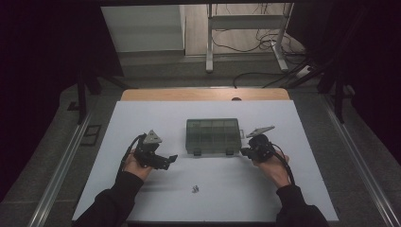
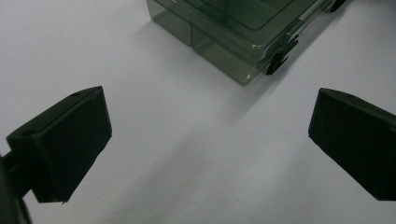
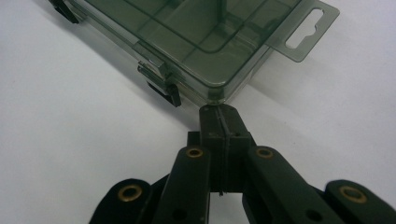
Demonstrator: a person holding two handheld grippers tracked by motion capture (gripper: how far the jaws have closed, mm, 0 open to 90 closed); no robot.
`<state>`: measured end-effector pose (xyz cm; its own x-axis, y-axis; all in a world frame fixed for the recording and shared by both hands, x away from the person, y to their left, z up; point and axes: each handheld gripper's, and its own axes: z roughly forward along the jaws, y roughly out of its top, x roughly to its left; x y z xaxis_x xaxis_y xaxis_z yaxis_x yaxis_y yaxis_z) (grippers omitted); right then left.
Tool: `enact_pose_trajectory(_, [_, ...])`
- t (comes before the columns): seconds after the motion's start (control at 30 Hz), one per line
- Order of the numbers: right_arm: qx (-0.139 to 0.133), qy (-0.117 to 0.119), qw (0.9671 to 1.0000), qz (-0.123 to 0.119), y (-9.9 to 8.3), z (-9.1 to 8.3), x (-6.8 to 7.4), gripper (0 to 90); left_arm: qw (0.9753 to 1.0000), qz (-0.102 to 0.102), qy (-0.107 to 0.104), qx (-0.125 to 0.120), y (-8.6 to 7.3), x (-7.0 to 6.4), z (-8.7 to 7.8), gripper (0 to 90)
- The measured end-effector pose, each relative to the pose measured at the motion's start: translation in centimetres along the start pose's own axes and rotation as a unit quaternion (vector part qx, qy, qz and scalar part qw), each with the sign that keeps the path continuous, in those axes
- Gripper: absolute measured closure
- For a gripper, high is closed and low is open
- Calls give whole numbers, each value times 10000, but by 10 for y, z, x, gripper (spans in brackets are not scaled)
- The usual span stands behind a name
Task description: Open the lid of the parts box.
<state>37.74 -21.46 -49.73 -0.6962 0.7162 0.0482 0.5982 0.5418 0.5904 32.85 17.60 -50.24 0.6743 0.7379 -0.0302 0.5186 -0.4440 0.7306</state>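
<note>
Small dark bits [image 1: 194, 188] indistinct; left claw [image 2: 210, 140] wide open, empty; right claw [image 3: 219, 122] closed, touching box [image 3: 196, 42] corner.

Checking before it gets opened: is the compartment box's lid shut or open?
Shut: the lid lies flat on the compartment box, and its front latch sits down.

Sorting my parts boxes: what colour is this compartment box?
Translucent smoky green-grey compartment box, black latches; clearest in right gripper view.

Right gripper [image 3: 218, 112] is sitting with its jaws pressed together, tips touching the near corner of the smoky clear organizer box [image 3: 196, 42], latch [image 3: 163, 88] just beside.
</note>
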Motion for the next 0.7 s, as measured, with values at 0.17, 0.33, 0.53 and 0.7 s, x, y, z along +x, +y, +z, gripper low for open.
enact_pose_trajectory(0.17, [2, 23, 10000, 4, 0, -1, 0, 889, 10000, 7, 7, 10, 0, 0, 0, 0])
enact_pose_trajectory(0.33, [2, -4, 10000, -47, 0, -2, 1, 888, 10000, 4, 14, 20, 0, 0, 0, 0])
enact_pose_trajectory(0.53, [3, -33, 10000, -53, 0, -5, 1, 888, 10000, -14, 14, 21, -1, 0, 0, 0])
enact_pose_trajectory(0.7, [-55, -35, 10000, -27, 0, -6, 0, 888, 10000, -10, 11, 28, -1, 0, 0, 0])
